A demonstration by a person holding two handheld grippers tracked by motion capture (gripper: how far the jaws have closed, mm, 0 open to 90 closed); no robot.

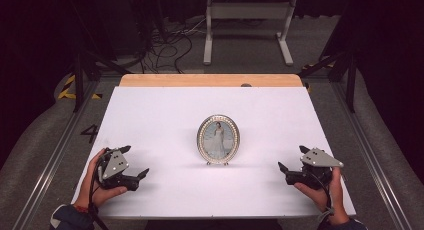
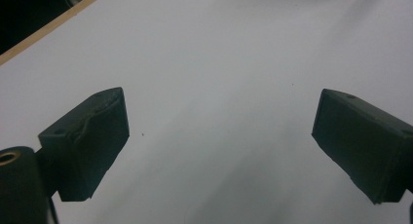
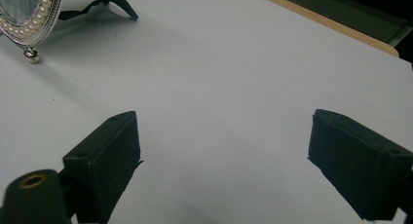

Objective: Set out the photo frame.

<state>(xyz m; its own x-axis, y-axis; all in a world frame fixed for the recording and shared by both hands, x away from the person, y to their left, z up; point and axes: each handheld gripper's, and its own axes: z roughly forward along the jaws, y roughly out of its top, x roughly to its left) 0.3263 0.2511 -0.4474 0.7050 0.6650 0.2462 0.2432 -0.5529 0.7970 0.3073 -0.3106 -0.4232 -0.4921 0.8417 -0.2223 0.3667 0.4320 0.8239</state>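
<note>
From above we saw the oval picture frame (image 1: 218, 139) standing upright mid-surface (image 1: 150, 115), well apart from both the left gripper (image 1: 136, 161) and the right gripper (image 1: 291, 158). The right gripper view caught the frame's pearl-beaded edge (image 3: 34, 19) and its rear stand, while the left gripper view (image 2: 219, 136) had bare white surface. Both sets of jaws stood wide, empty.

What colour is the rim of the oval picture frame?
Silver, with pearl-like beads on the oval picture frame; the right gripper view shows it best.
</note>
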